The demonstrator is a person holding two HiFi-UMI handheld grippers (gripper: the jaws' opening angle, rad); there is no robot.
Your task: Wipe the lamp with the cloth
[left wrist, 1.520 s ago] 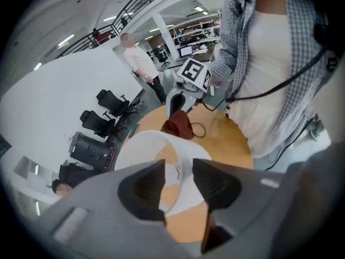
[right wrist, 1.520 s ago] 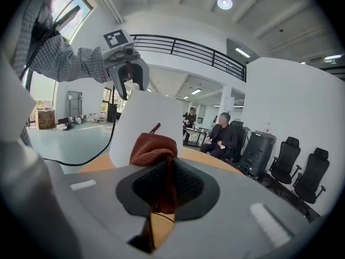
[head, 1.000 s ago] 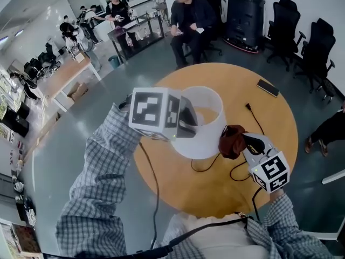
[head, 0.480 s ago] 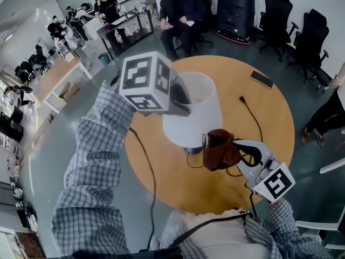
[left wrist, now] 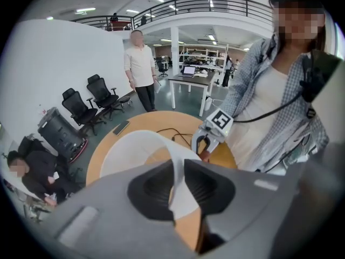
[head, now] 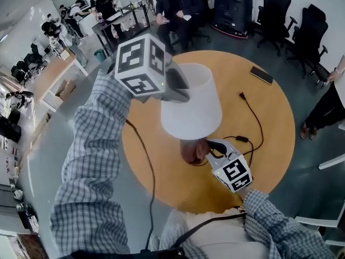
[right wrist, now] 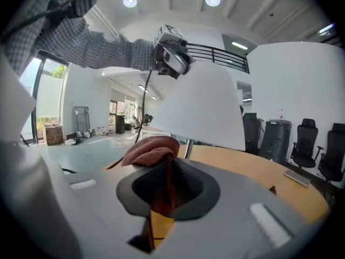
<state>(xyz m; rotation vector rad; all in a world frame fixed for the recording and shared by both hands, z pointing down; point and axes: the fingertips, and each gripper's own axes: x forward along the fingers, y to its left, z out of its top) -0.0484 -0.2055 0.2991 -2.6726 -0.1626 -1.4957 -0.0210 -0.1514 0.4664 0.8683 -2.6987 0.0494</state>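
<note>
The lamp's white shade [head: 195, 108] stands over the round wooden table [head: 269, 144]. My left gripper [head: 180, 89] is shut on the shade's near rim; its jaws have just been opening slightly, with the thin rim [left wrist: 175, 171] still between the pads. My right gripper [head: 203, 149] is shut on a red-brown cloth [head: 192, 151], bunched under the shade's lower edge by the lamp's stem. In the right gripper view the cloth [right wrist: 153, 151] bulges over the jaws, with the stem [right wrist: 187, 149] just behind and the shade [right wrist: 205, 107] above. The lamp's base is hidden.
The lamp's black cord [head: 254, 124] loops across the table to a loose plug [head: 241, 96]. A dark phone [head: 261, 74] lies at the far right edge. Office chairs [head: 310, 31] and seated people [head: 175, 4] ring the table; a person [left wrist: 141, 63] stands beyond it.
My right gripper has dropped with the cloth from beside the shade's right flank to under its lower edge, by the stem. My left gripper has stayed on the rim, shifting slightly.
</note>
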